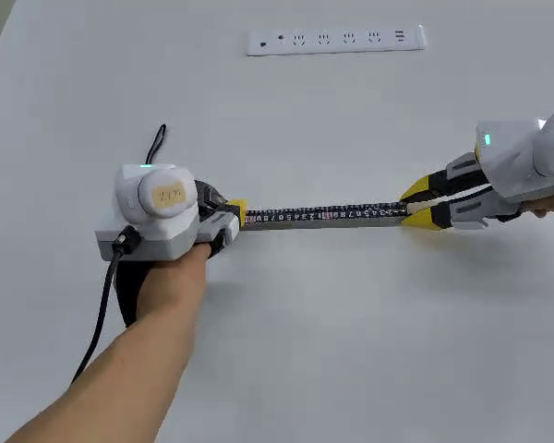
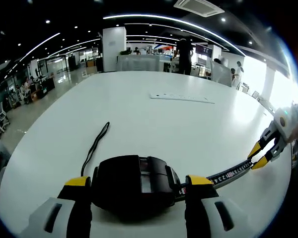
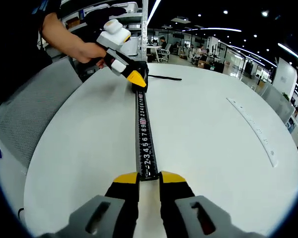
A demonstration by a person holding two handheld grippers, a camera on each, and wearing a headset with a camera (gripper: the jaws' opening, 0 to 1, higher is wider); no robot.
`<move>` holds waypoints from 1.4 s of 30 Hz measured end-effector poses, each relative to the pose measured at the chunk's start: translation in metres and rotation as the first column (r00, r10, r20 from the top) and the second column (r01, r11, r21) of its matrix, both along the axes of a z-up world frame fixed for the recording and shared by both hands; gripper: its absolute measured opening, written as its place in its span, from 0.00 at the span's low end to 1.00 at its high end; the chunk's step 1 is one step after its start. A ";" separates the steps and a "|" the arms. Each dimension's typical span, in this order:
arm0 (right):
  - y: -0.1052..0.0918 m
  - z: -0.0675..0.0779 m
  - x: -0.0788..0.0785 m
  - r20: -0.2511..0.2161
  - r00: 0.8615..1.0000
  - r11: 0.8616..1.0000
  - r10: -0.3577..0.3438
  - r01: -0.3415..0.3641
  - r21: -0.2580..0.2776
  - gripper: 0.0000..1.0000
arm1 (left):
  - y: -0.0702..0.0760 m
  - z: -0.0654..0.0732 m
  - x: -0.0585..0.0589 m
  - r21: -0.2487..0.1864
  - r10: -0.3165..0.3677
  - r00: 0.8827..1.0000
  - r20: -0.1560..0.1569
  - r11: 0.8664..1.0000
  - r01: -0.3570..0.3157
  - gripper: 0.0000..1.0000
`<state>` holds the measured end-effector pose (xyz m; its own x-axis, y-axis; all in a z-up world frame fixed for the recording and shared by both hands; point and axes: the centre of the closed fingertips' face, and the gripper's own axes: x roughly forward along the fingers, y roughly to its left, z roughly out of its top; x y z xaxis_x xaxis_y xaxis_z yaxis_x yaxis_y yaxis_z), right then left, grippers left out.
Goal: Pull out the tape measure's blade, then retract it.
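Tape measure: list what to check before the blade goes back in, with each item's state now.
1. Left claw shut on the tape measure case: ok.
2. Right claw pinching the blade at its end: ok.
3. Blade straight, untwisted, from case to right claw: ok.
4. Power strip well aside from the blade's line: ok.
5. Black strap trailing behind the case, away from the blade: ok.
6. Blade lock released: cannot tell.
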<state>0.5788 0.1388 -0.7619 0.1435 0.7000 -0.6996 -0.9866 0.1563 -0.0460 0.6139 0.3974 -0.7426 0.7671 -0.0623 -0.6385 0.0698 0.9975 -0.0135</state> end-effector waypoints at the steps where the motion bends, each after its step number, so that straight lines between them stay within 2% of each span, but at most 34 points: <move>1: 0.000 0.000 0.000 0.001 1.000 1.000 0.000 0.000 -0.001 0.14 | 0.000 0.000 0.000 -0.002 0.004 1.000 0.000 1.000 -0.004 0.74; 5: 0.000 0.000 0.000 0.011 1.000 1.000 0.004 -0.004 -0.007 0.14 | 0.002 0.000 0.001 -0.008 0.018 1.000 -0.001 1.000 -0.018 0.72; 8: 0.000 0.000 0.000 0.012 1.000 1.000 0.008 -0.008 -0.011 0.13 | 0.004 -0.003 0.000 0.011 0.013 1.000 -0.014 1.000 -0.013 0.69; 13: 0.001 0.001 -0.002 0.015 1.000 1.000 0.016 -0.016 -0.019 0.13 | 0.004 -0.003 0.000 0.012 0.014 1.000 -0.011 1.000 -0.014 0.69; 27: 0.000 0.002 -0.004 0.022 0.999 0.999 0.029 -0.028 -0.031 0.13 | 0.005 -0.004 0.000 0.039 -0.016 0.999 -0.032 0.999 0.017 0.65; 42: 0.000 0.002 -0.004 0.029 0.999 0.999 0.031 -0.030 -0.040 0.12 | 0.006 -0.004 -0.001 0.032 -0.025 0.999 -0.038 0.999 0.026 0.63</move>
